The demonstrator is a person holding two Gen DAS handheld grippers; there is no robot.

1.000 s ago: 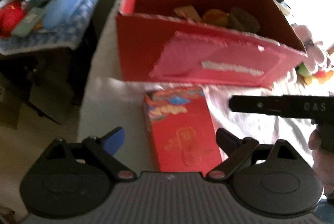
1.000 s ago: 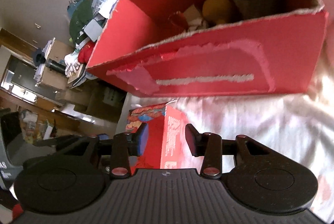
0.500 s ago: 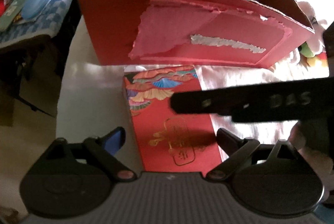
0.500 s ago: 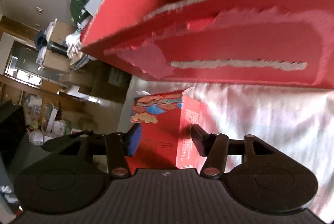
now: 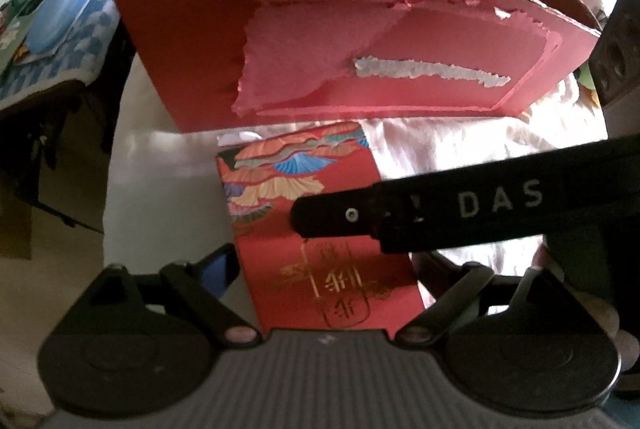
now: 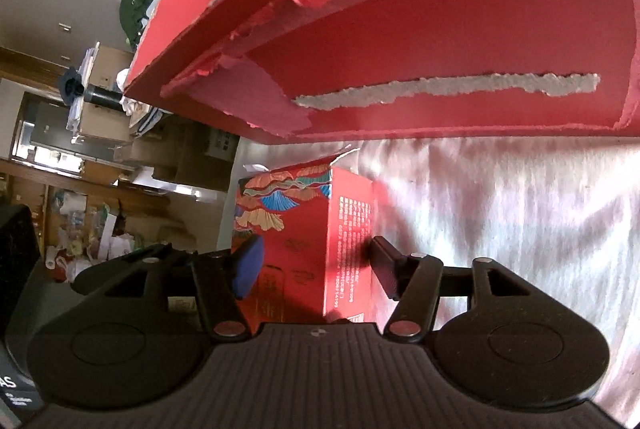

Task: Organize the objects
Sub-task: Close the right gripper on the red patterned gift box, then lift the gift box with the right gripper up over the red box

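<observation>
Small red gift box (image 5: 320, 229) with fan pattern and gold characters lies on the white cloth (image 5: 460, 145), just in front of the big red cardboard box (image 5: 192, 41). Right wrist view: same small box (image 6: 296, 229) sits between the right gripper (image 6: 316, 265) fingers, blue pad (image 6: 248, 265) left of it, black pad (image 6: 382, 265) at its printed side; fingers apart, whether either pad touches cannot be told. Left gripper (image 5: 324, 269) fingers spread wide on either side of the small box, blue pad (image 5: 218, 269) clear of its edge, no clamp. Black finger marked DAS (image 5: 460, 205) of the right gripper crosses over the small box top. Big box front has torn pink paper (image 5: 320, 41) and a white torn strip (image 5: 432, 69); some items inside at the back, unclear. Blue checkered surface (image 5: 48, 29) with clutter off to the left. Part of a hand (image 5: 624, 345) at right edge.
</observation>
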